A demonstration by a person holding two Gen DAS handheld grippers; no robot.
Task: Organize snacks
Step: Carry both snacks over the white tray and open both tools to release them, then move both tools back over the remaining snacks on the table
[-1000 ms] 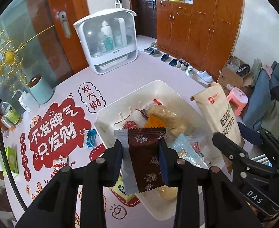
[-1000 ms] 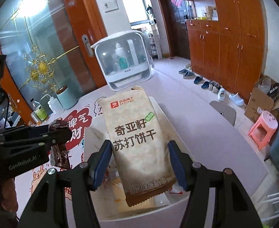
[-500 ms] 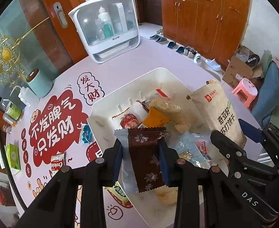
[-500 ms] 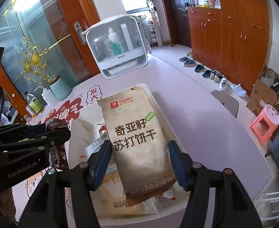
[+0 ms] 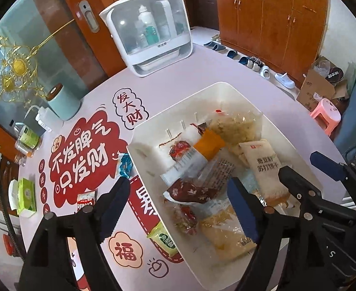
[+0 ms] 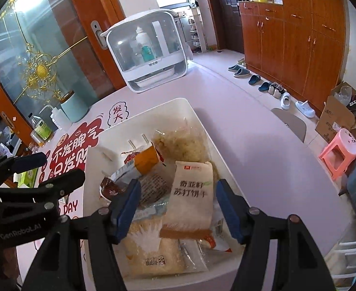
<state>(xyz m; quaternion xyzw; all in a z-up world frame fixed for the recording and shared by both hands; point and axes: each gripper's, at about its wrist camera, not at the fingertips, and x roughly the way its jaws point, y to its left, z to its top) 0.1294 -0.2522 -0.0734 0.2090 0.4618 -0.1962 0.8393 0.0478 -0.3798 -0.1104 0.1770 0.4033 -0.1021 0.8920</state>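
Observation:
A white bin (image 5: pixel 228 89) (image 6: pixel 151 109) on the table holds several snack packs. The brown snowflake pack (image 5: pixel 190 191) (image 6: pixel 110 185) lies loose on the pile. The beige cracker bag (image 5: pixel 266 167) (image 6: pixel 192 194) lies on the pile too. My left gripper (image 5: pixel 178 196) is open and empty above the bin's near left side. My right gripper (image 6: pixel 175 205) is open, its jaws either side of the cracker bag and apart from it. Loose snacks lie on the table left of the bin: a blue pack (image 5: pixel 125 167), a red and white pack (image 5: pixel 86 201), a green pack (image 5: pixel 163 238).
A white clear-fronted cabinet (image 5: pixel 151 31) stands at the table's far side. A teal canister (image 5: pixel 62 104), a squeeze bottle (image 5: pixel 43 118), a jar (image 5: pixel 28 137) and a green tissue box (image 5: pixel 26 197) sit along the left edge. The table edge runs at right.
Both grippers opened. The brown pack dropped from the left gripper and the cracker bag from the right gripper, both onto the pile in the bin.

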